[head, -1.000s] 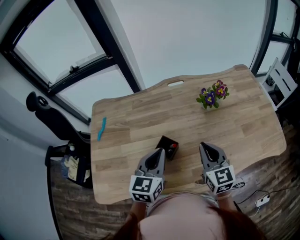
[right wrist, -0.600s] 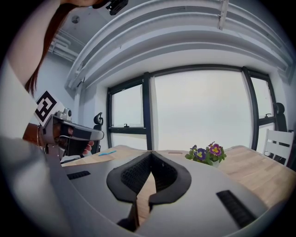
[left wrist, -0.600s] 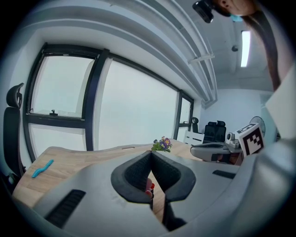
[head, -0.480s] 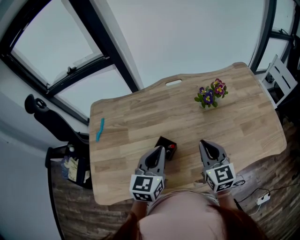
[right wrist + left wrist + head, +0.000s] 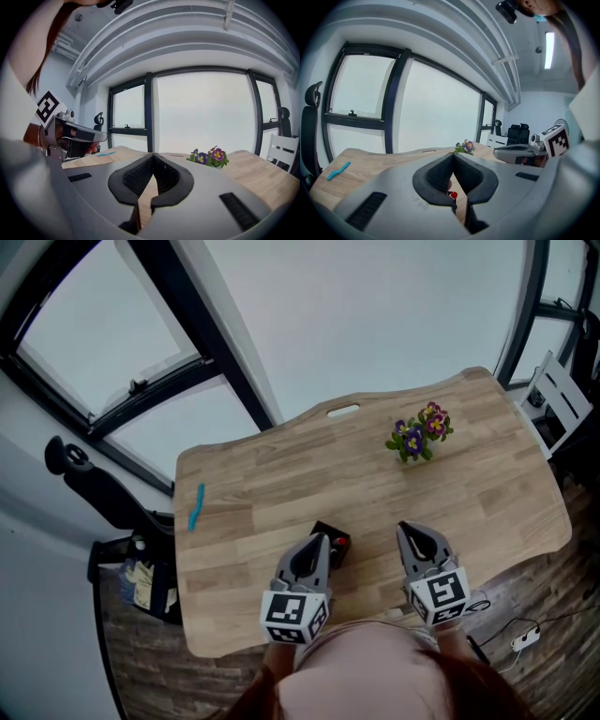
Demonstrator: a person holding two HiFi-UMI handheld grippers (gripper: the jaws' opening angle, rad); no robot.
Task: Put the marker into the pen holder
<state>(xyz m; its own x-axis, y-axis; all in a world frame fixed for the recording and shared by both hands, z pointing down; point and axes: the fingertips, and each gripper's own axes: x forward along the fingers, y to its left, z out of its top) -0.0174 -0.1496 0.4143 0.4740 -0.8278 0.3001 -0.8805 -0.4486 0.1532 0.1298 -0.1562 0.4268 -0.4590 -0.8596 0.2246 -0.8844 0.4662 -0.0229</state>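
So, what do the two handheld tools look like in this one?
Both the left tool and right tool are smooth grey wedges tapering to a point, with black ridged pads inside. Each carries a white cube printed with black square markers. The person wears a pale pink top.

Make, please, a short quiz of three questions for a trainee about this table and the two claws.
1. True or false: the blue marker lies on the table, apart from the black pen holder.
2. Which thing is nearest the left claw? A) pen holder B) flowers C) marker
3. Fill in: the left claw and the right claw are both ____ and hold nothing.
Key: 1 true; 2 A; 3 shut.
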